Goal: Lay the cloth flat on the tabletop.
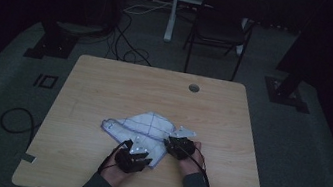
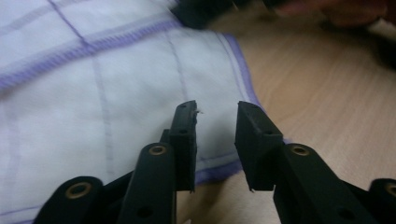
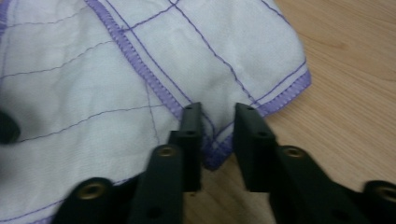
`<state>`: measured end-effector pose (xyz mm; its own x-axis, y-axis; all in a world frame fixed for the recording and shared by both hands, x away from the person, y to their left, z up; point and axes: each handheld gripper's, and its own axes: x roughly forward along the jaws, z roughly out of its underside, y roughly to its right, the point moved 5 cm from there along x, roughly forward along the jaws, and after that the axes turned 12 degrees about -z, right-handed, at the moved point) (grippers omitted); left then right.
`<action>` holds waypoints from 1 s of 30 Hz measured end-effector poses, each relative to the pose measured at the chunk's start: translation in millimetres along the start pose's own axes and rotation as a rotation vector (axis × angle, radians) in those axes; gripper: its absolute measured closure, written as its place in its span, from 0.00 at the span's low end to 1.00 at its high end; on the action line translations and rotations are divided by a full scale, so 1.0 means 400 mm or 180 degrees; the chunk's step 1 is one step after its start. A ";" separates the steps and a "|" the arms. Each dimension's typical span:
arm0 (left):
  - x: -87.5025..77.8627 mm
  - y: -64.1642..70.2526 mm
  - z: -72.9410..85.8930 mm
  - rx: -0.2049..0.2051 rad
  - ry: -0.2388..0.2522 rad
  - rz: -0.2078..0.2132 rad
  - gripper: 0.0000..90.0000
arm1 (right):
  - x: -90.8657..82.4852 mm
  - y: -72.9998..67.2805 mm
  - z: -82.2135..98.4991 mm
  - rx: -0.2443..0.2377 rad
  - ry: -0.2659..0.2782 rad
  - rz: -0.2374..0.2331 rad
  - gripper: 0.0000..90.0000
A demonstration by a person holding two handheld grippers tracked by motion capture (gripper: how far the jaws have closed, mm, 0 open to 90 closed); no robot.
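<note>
The cloth (image 1: 141, 127), white with purple checked lines and a purple stitched hem, lies partly folded and rumpled on the wooden table (image 1: 104, 89), toward the person's side of it. At the cloth's near left edge sits the left gripper (image 1: 140, 156); in the left gripper view its jaws stand a little apart over the hem at the cloth's (image 2: 93, 93) near border, with nothing pinched between them. At the cloth's near right corner sits the right gripper (image 1: 178, 143); in the right gripper view its jaws are likewise slightly parted, straddling a hemmed corner of the cloth (image 3: 93, 93) without closing on it. Beyond the cloth, near the table's far edge, is a round cable hole (image 1: 194, 88).

As a judgement, the folding looks barely under way: one layer seems already turned over, but the outline is irregular, both near edges remain ungripped, and the neat folds are left to do.
</note>
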<state>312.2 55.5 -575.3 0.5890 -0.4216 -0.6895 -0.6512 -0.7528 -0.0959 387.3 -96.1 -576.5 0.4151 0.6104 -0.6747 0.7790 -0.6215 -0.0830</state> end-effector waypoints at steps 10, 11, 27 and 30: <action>-0.016 -0.017 0.010 0.0051 -0.0061 -0.0090 0.99 | -0.028 0.016 -0.026 0.0018 0.0098 0.0075 0.97; -0.020 -0.021 0.011 0.0043 -0.0051 -0.0092 0.99 | -0.034 0.017 -0.029 0.0038 0.0129 0.0066 0.97; -0.101 -0.140 0.029 -0.0157 0.0046 -0.0437 0.99 | -0.103 0.049 -0.081 0.0133 0.0422 0.0223 0.98; -0.114 -0.160 0.036 -0.0178 0.0042 -0.0491 0.99 | -0.125 0.058 -0.093 0.0135 0.0494 0.0285 0.98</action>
<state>320.2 130.4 -548.0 0.6865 -0.3051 -0.6600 -0.5251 -0.8359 -0.1598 402.1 -123.0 -517.4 0.5521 0.6181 -0.5597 0.7165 -0.6950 -0.0608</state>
